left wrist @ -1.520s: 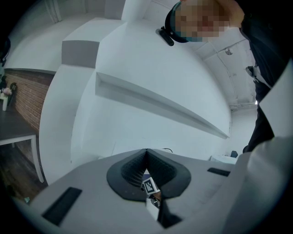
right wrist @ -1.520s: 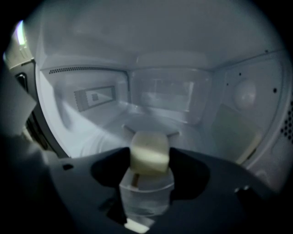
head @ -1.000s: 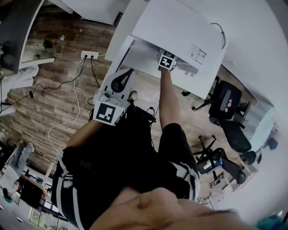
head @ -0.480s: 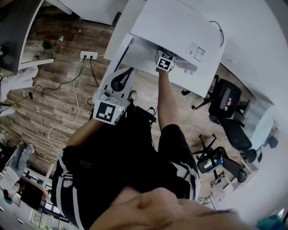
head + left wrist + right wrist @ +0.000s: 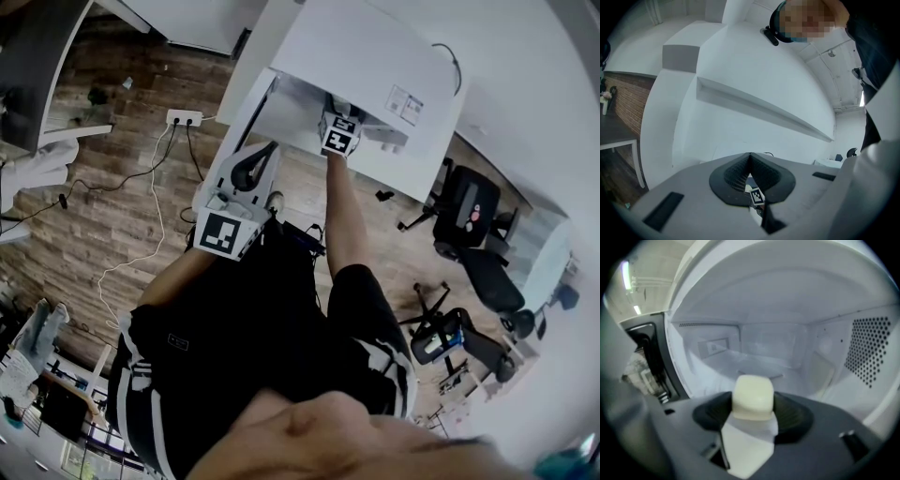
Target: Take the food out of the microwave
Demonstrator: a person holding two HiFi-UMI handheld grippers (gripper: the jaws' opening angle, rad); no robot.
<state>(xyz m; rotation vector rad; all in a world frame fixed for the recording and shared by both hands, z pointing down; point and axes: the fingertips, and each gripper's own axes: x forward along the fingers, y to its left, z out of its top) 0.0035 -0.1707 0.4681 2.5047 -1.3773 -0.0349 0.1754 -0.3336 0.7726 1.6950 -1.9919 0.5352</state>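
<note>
- Compared with a second before, the right gripper (image 5: 752,414) had drawn back a little toward the front edge of the microwave (image 5: 366,56) in the head view. The left gripper (image 5: 750,164) had stayed where it was, low beside the person's dark shirt (image 5: 244,319).
- The right gripper's jaws were clamped on the food (image 5: 752,394), a pale cream block with rounded corners and a smooth, matte face. It was pinched between two dark, finely ribbed pads (image 5: 710,417).
- Under the block, a white flat-sided piece filled the gap between the jaws (whether it was food or a wrap could not be told).
- The food sat in the jaws at the mouth of the cavity, by the microwave's front edge.
- The cavity walls were white and faintly glossy. The right wall carried a panel of small round holes (image 5: 872,350), and at the left edge the dark-framed door (image 5: 647,348) stood open.
- The left gripper's jaws were pressed together with nothing between them. Their dark pads had a fine grid texture and were set in a grey matte body.
- The microwave's top was plain white and flat, with a small label (image 5: 405,106) near its right corner. The floor (image 5: 112,178) was brown wood plank.
</note>
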